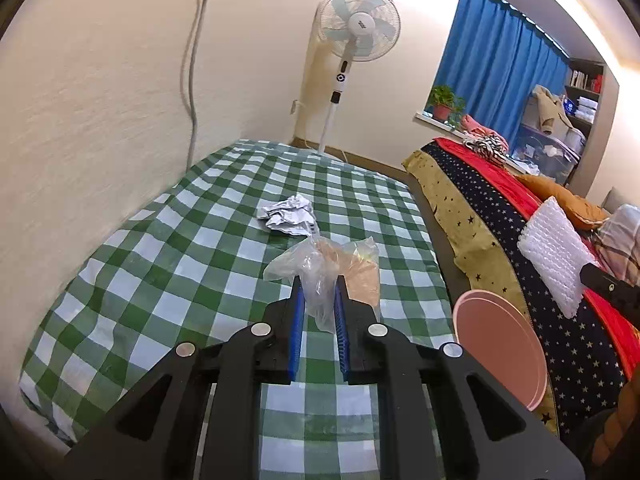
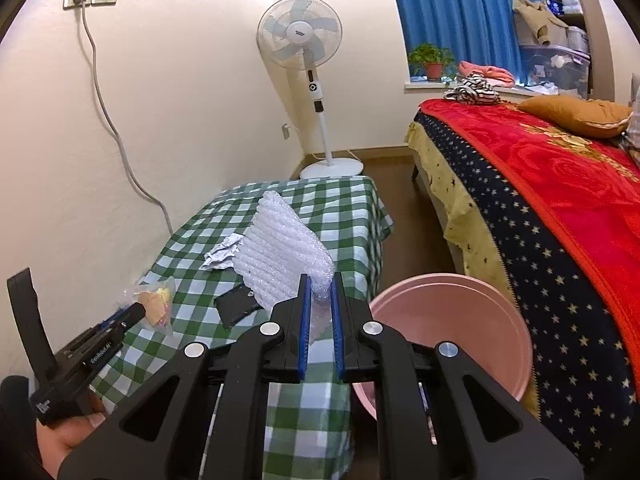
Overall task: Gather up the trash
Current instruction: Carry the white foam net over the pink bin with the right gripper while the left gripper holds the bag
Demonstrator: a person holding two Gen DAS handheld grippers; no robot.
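My left gripper (image 1: 319, 280) is shut on a clear plastic bag (image 1: 324, 264) with something orange inside, held just above the green checked table (image 1: 168, 248). It shows in the right wrist view too (image 2: 154, 300). My right gripper (image 2: 320, 280) is shut on a white bubble wrap sheet (image 2: 280, 252), lifted over the table; it also shows in the left wrist view (image 1: 552, 248). A crumpled foil or paper wad (image 1: 288, 214) lies on the table, seen again in the right wrist view (image 2: 224, 254). A pink bin (image 2: 448, 328) stands beside the table on the right (image 1: 500, 344).
A small black flat object (image 2: 236, 304) lies on the table under the bubble wrap. A bed with a red and star-patterned blanket (image 2: 540, 208) stands to the right. A standing fan (image 2: 308, 64) is in the far corner. A wall runs along the table's left.
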